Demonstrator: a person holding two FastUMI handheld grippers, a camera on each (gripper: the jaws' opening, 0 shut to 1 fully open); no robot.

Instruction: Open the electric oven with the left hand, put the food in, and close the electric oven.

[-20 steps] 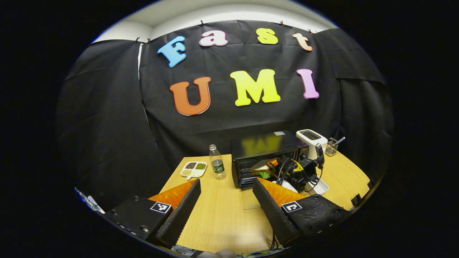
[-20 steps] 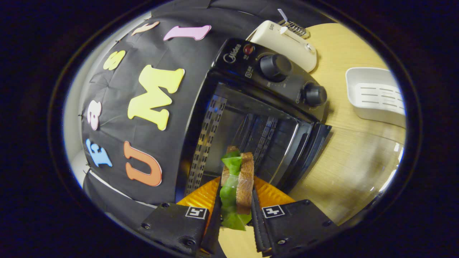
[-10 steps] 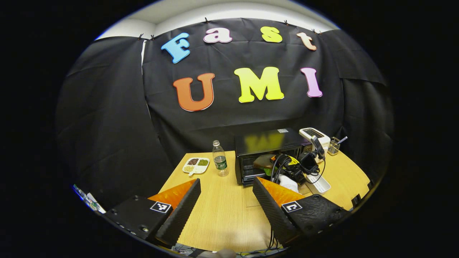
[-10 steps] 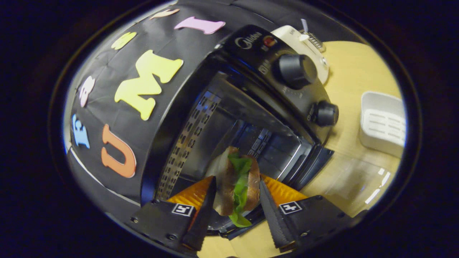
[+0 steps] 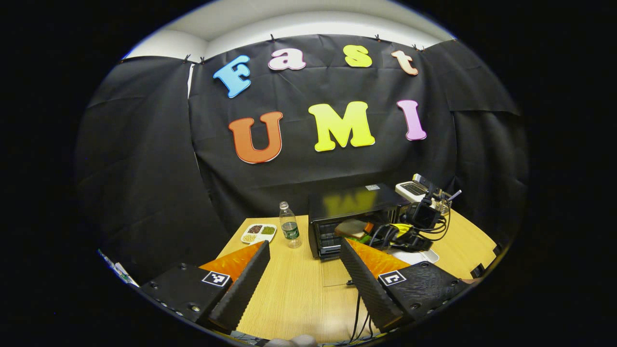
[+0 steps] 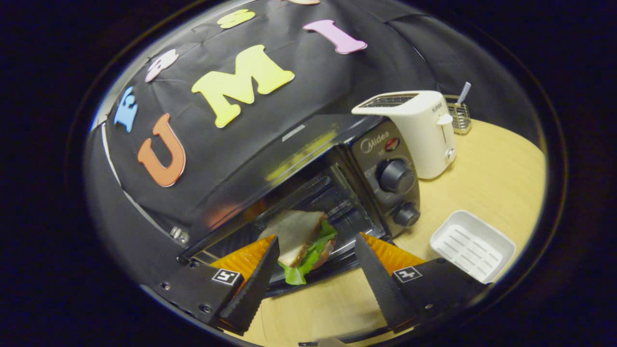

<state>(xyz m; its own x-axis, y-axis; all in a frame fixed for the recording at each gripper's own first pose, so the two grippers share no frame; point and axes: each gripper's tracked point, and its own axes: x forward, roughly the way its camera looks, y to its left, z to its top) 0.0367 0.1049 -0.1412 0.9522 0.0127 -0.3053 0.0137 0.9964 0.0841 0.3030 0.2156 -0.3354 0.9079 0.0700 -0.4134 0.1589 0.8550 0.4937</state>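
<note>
The black electric oven (image 6: 289, 159) stands with its door down. A sandwich (image 6: 294, 231) of bread and lettuce lies flat at the front of the oven's opening, with lettuce hanging over the edge. My right gripper (image 6: 316, 239) is open just in front of it, a finger on each side and neither pressing on it. From the left gripper view the oven (image 5: 354, 202) is at the back of the table, with the sandwich (image 5: 351, 227) inside it and the right gripper (image 5: 409, 226) with its cables in front. My left gripper (image 5: 303, 245) is open over the table, holding nothing.
A white toaster (image 6: 414, 130) and a wire utensil holder (image 6: 458, 113) stand right of the oven. A white slotted tray (image 6: 472, 243) lies on the wooden table (image 6: 496, 178). Left of the oven are a water bottle (image 5: 289, 226) and a divided plate of beans (image 5: 259, 232).
My right gripper turned from sideways to level, opened and let go of the sandwich, which now rests in the oven's mouth. It has drawn back a little. The left gripper barely moved.
</note>
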